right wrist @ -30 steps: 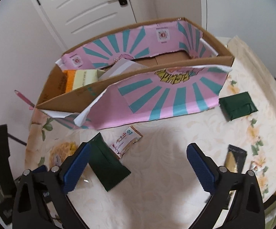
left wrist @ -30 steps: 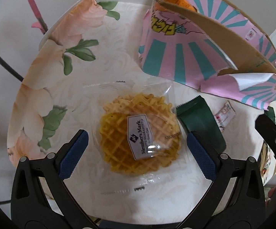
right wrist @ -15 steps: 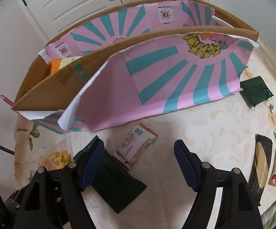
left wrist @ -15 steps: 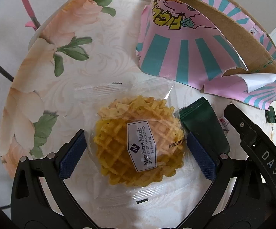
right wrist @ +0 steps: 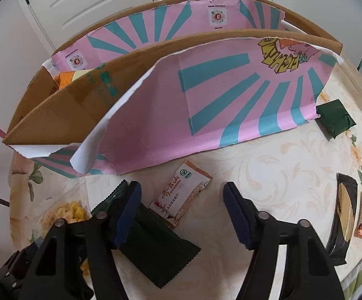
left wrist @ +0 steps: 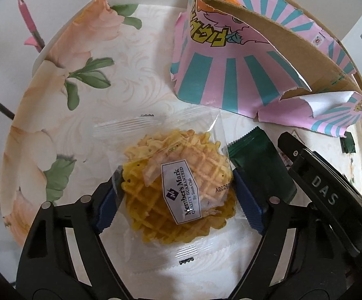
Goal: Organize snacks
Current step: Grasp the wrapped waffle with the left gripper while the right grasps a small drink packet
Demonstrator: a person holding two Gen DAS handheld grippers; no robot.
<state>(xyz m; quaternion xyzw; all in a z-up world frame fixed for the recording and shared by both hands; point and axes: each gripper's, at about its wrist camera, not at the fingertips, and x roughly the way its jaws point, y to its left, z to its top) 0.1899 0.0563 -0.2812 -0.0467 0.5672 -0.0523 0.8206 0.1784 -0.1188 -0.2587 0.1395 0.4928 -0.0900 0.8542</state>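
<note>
**Waffle pack sits square between the left jaws; white sachet between the right ones**

Waffle pack [left wrist: 178, 187] is dead centre in the left gripper [left wrist: 178, 197]. The round waffle fills the gap side to side, and both blue pads look to be pushing into the clear wrapper at its edges. The jaws are closing, at a middling width, so I'd call that a grip forming on the pack. The pack's crimped ends run away from and back toward the gripper, so the jaws are taking it across the short way.

The right gripper [right wrist: 182, 215] is closing too, but nothing is pinched yet. The white sachet [right wrist: 181, 195] lies in the gap, nearer the left pad, and tilted, with its long axis running diagonally away toward the right pad's side. The green pack [right wrist: 153, 245] is under and just outside the left pad, so I think that pad could snag it as the jaws come in.

The box [right wrist: 136, 80] stands on the counter [right wrist: 268, 175] straight ahead of both jaws, open at the top. The left side is clearly further along. The lift-and-drop into the box looks short for either.
</note>
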